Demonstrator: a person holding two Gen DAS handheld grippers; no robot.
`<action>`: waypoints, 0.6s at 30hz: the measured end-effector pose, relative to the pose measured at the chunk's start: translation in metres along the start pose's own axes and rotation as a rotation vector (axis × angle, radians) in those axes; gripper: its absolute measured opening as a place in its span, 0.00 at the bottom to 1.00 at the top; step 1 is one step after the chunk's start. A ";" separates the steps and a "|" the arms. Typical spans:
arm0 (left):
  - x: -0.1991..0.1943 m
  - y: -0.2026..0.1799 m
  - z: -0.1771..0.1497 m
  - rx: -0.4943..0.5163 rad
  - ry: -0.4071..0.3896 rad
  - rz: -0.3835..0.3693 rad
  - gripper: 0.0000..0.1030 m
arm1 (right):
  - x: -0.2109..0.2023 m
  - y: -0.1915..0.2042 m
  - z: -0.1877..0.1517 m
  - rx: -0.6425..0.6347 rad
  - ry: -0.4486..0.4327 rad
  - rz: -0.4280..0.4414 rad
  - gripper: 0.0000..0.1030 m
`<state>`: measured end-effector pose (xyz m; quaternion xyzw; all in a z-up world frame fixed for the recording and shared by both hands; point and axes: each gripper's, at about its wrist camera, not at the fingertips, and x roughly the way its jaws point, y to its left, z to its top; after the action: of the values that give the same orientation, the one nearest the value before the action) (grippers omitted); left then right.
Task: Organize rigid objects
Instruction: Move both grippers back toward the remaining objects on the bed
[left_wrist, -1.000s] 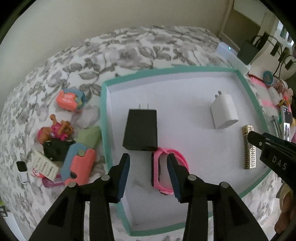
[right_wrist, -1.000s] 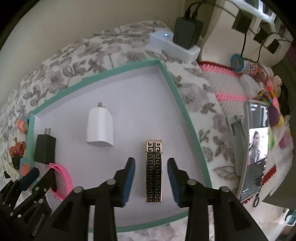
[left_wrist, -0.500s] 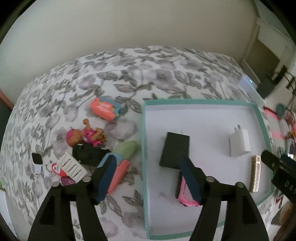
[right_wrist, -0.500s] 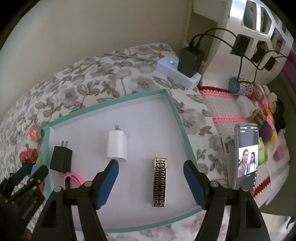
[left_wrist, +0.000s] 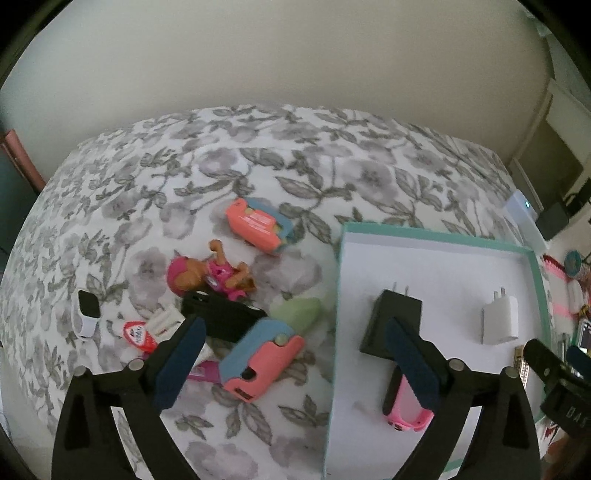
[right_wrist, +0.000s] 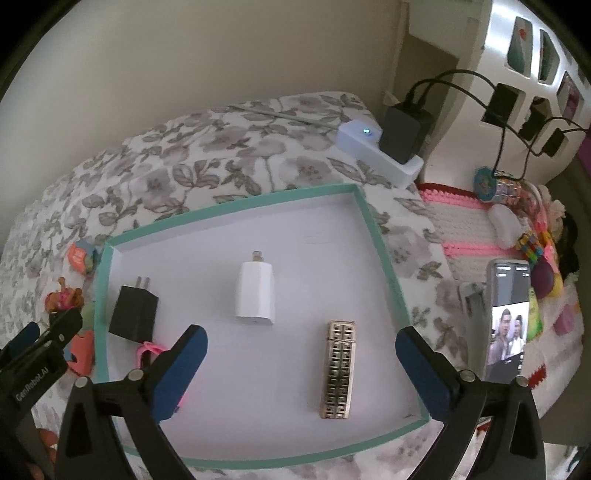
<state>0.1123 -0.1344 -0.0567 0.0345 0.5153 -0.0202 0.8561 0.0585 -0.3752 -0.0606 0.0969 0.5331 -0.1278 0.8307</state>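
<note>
Four things lie in the teal tray (right_wrist: 384, 258) on the bed (left_wrist: 258, 155): one black charger (right_wrist: 135, 314), one white charger (right_wrist: 255, 293), one gold bar (right_wrist: 339, 369), one pink band (left_wrist: 408, 410). Both tools, left (left_wrist: 295, 365) and right (right_wrist: 299, 369), gape wide, holding nothing. Two coral cases (left_wrist: 264, 362) and one doll (left_wrist: 207, 275) sit left of the tray.

You are working in a home bedroom. The surface under you is a bed with a grey floral bedspread (left_wrist: 258, 173) set against a plain wall. Beside it lies a pink and white crocheted cover (right_wrist: 465, 221) strewn with small toys, a phone (right_wrist: 508, 325) playing video, and a white power strip (right_wrist: 380, 153) with chargers plugged in. A toy doll (left_wrist: 207, 275) lies on the bedspread.
</note>
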 end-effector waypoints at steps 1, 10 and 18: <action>-0.001 0.002 0.001 -0.006 -0.004 0.001 0.96 | 0.000 0.002 0.000 -0.004 -0.001 0.005 1.00; -0.008 0.057 0.009 -0.124 -0.025 0.083 0.96 | -0.004 0.044 -0.001 -0.077 -0.023 0.077 1.00; -0.014 0.121 0.012 -0.216 -0.039 0.175 0.96 | -0.015 0.102 -0.008 -0.155 -0.053 0.174 1.00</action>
<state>0.1250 -0.0153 -0.0342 -0.0132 0.4929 0.1093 0.8631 0.0782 -0.2745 -0.0476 0.0747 0.5090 -0.0161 0.8573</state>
